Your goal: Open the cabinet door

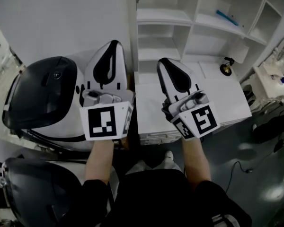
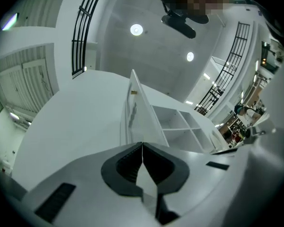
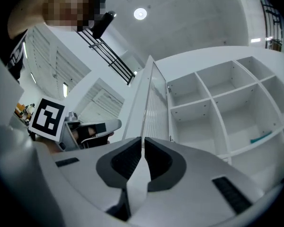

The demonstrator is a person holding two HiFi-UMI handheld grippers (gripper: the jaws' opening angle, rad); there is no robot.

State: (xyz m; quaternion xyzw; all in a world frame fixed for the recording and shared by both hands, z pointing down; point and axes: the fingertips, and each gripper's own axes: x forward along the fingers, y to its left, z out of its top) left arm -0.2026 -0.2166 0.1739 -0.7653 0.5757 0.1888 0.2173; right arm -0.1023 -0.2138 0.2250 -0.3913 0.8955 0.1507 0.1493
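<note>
Head view, steeply down, facing a tall white shelf unit [image 1: 203, 27] with open compartments. At that unit's left edge, the white flat-panel cabinet door [image 1: 132, 32], already swung out, upright and seen edge-on. In front of the unit, lower in the frame, a person's forearms [image 1: 98, 162], each carrying a white-and-black two-jaw tool with a square-marker cube. Just left of the door's edge line and short of the unit, the left gripper [image 1: 114, 45]. To the door's right, over the low white counter [image 1: 217, 103] at the unit's foot, the right gripper [image 1: 164, 61]. Both apart from the door.

Left gripper view: black pads pressed together at the tips, nothing between them. Beyond the tips, the door edge rising straight ahead, with the unit's compartments to its right.

Right gripper view: pads drawn almost together, only a thin slit left and nothing in it. Small metal hinges [image 3: 168, 86] where the door meets the unit. Off to the left of the unit, the other tool with its marker cube.

On an upper shelf of the unit, a slim blue object [image 1: 226, 17], too small to identify. On the counter at the unit's base, a small dark and brass-coloured item [image 1: 226, 68]. Left of the unit, two rounded black-and-white machine housings [image 1: 42, 98].
</note>
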